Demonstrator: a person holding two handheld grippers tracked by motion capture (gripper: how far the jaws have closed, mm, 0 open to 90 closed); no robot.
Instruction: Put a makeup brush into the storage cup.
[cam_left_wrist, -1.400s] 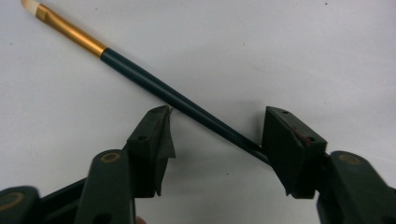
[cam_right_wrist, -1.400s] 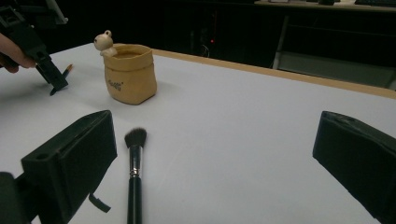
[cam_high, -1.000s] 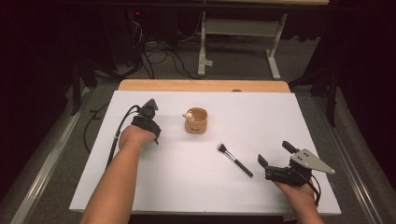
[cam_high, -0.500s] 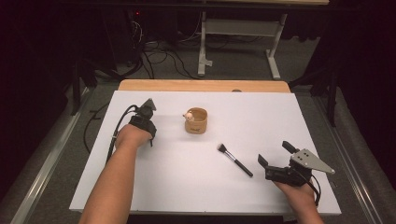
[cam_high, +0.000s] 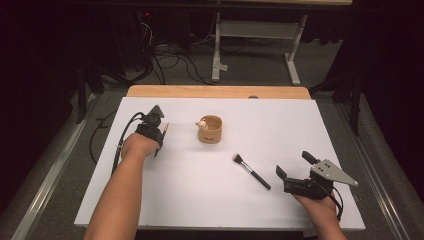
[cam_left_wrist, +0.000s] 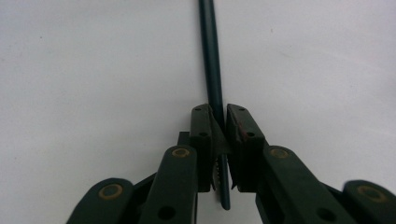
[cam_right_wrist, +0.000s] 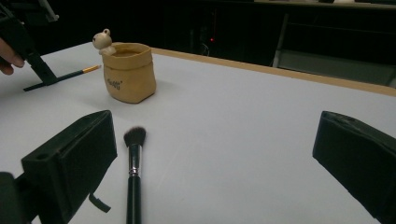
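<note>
White desk (cam_high: 200, 200) surface lay bare at its near edge. Right tool (cam_high: 296, 172) sat low at the near right, jaws spread wide, pinching nothing; grey three-cornered plate on top of it. In the right gripper view the makeup brush (cam_right_wrist: 133, 172) lay flat between those spread jaws, nearer the left one, touched by neither, bristles pointing away toward the pot. High view put the brush just left of the right tool, black handle toward it, bristle end toward desk centre.

Farther back, near the middle: tan pot (cam_high: 210, 129), upright, shaped like a small sack, with a small pale figurine (cam_high: 202, 123) on its rim on the left.

Left of the pot, well apart from it: left tool (cam_high: 161, 131), pointed down at the desk, jaws pressed together on a dark pencil (cam_left_wrist: 211, 60). Pencil lay flat on the desk, running away between the jaws; its tan tip showed in the right gripper view, pointing toward the pot.

Wooden desk edge (cam_high: 215, 91) beyond.
</note>
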